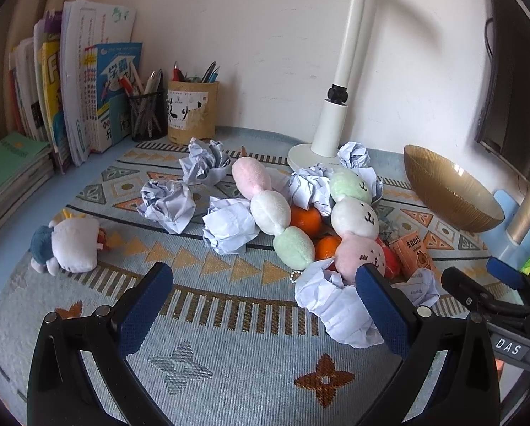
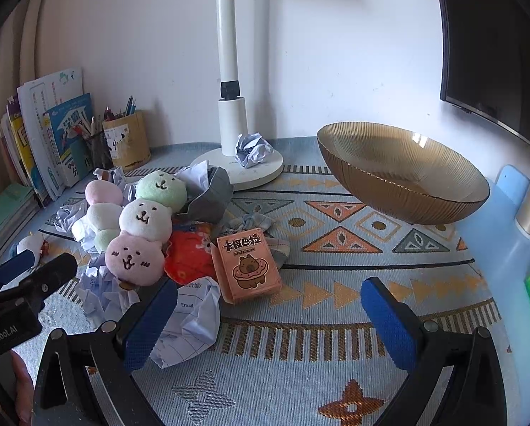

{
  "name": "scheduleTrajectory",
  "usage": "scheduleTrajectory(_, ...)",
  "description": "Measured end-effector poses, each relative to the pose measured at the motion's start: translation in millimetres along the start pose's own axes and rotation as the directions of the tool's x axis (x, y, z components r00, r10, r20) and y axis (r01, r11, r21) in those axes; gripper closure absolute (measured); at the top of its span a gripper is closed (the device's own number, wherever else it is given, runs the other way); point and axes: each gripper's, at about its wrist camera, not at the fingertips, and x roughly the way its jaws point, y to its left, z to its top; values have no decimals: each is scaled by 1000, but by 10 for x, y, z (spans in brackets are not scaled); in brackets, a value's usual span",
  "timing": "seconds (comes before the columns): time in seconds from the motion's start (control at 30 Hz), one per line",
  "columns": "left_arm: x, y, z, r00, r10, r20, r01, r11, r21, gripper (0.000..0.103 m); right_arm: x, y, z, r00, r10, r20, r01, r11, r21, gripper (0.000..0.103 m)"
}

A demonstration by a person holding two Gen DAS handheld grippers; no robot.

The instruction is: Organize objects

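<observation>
A heap lies mid-mat: two dango plush toys, one plain (image 1: 270,209) and one with faces (image 1: 359,220) (image 2: 144,220), two oranges (image 1: 306,220), several crumpled paper balls (image 1: 169,204) (image 2: 190,319), and an orange capybara box (image 2: 245,266) (image 1: 412,254). A small white plush (image 1: 71,241) lies apart at the left. An amber glass bowl (image 2: 403,174) (image 1: 449,191) stands empty at the right. My left gripper (image 1: 265,305) is open just short of the heap, its right finger beside a paper ball (image 1: 336,305). My right gripper (image 2: 268,319) is open over bare mat, near the box.
A white lamp base (image 2: 243,170) (image 1: 322,149) stands behind the heap with a paper ball on it. Books (image 1: 69,81) and two pen holders (image 1: 190,113) line the back left wall. A monitor (image 2: 496,42) hangs at the right. A patterned mat (image 2: 336,348) covers the desk.
</observation>
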Motion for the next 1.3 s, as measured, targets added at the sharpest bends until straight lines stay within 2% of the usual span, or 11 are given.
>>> scheduleTrajectory(0.3,31,81,5,1000,-1,-11,1,998,-55,1,20,17,3,1000,-8,-8,8,1000,-13,0)
scheduleTrajectory(1.3,38,51,-7,1000,5,-15,-5,999,-48,1,36,81,11,1000,-18,-8,18,999,-50,0)
